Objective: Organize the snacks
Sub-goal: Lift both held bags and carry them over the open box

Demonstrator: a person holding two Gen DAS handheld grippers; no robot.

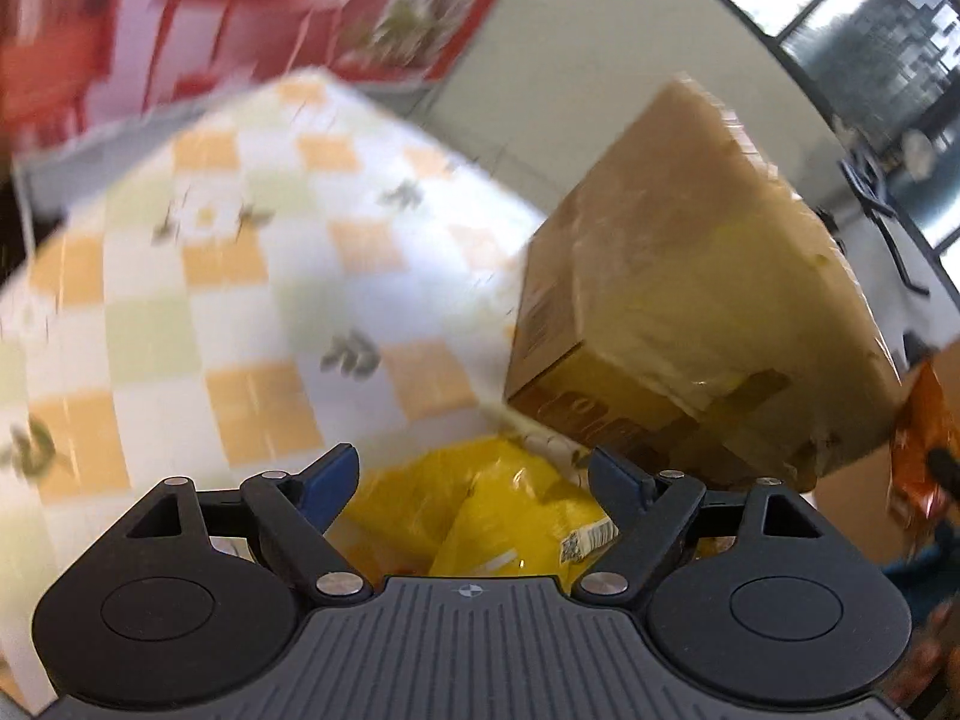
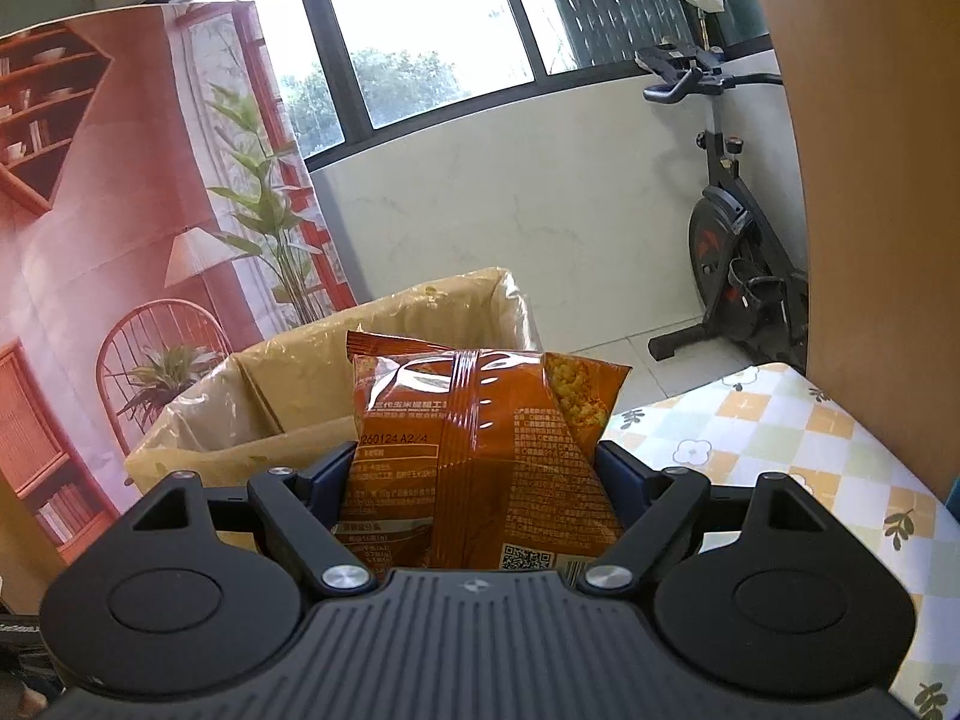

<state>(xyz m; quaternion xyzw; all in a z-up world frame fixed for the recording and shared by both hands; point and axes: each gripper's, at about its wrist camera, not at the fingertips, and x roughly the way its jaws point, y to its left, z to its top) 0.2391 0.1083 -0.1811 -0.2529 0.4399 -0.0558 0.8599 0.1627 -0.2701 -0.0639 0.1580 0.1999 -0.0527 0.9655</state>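
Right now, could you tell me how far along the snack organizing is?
Nothing visibly packed yet: what shows of the cardboard box looks empty. In hand: the right gripper grips an orange snack bag. Left: the yellow snack bag lies under the open left gripper.

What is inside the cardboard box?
From the right wrist, the cardboard box shows only bare inner walls. The orange snack bag in the right gripper covers the rest; its floor is hidden.

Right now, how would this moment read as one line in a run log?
left tongs: open above yellow snack bag | right tongs: gripping orange snack bag | cardboard box: open, ahead
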